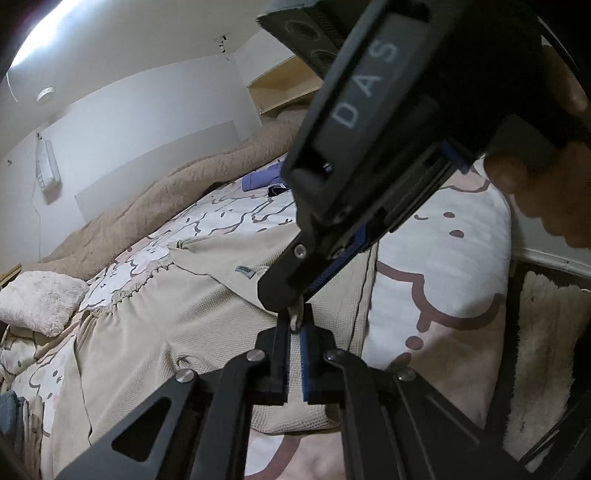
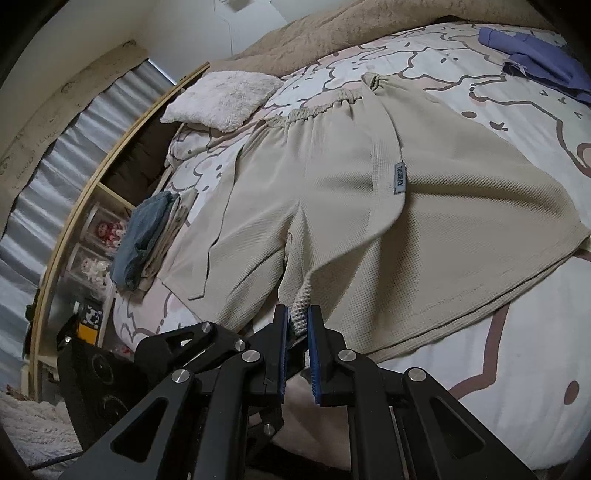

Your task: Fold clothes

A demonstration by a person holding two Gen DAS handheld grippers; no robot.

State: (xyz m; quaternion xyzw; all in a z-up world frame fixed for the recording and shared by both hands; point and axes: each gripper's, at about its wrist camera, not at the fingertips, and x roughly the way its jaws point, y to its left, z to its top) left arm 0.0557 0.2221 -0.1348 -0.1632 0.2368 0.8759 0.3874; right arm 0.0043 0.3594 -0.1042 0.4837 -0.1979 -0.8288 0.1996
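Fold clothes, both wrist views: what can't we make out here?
- Left wrist view: the right gripper hides the shorts' middle and the purple garment.
- Right wrist view: the label's text is too small to read.
- Right wrist view: the folded stack is too bunched to count.
- Right wrist view: the purple garment is cut off by the edge.

Bed (image 2: 498, 369) bears beige shorts (image 2: 369, 221), folded pile (image 2: 147, 240), purple garment (image 2: 535, 55).

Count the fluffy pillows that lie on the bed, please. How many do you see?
1. A single fluffy pillow lies at the bed's far left edge, beyond the waistband of the beige shorts. The brown blanket behind it may hide more.
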